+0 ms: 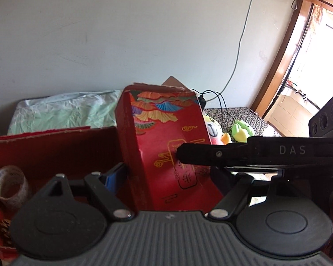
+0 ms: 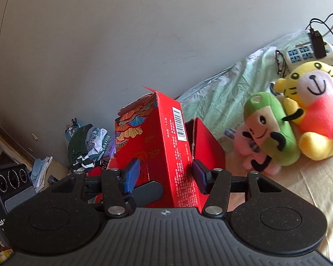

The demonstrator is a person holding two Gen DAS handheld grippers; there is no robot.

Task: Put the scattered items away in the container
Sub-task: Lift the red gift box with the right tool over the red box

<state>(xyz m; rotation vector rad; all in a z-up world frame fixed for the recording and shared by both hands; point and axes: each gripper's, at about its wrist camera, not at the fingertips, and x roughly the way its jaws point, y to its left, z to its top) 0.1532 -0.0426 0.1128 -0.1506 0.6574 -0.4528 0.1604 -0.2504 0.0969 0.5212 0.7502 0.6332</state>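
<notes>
Cardboard is what we are dealing with: the red printed carton (image 2: 157,146) stands nearly upright between our two grippers, raised above the bed, its torn top flap open. We judge it light and probably hollow, stiff along its folded edges but apt to dent across the broad faces, and its glossy print looks slippery. The right gripper (image 2: 166,175) holds it low down, blue pads (image 2: 132,175) pressed to opposite sides near the corners, which seems the soundest place to take it. The left gripper (image 1: 166,177) sits at the carton's base; one blue pad shows beside it, but the other finger is hidden, so we cannot tell whether it is closed on the carton. Just left of the carton stands the open red cardboard container (image 1: 55,146), with a tape roll (image 1: 10,186) nearby. Plush toys (image 2: 299,119) lie further off on the bed (image 2: 317,177).
</notes>
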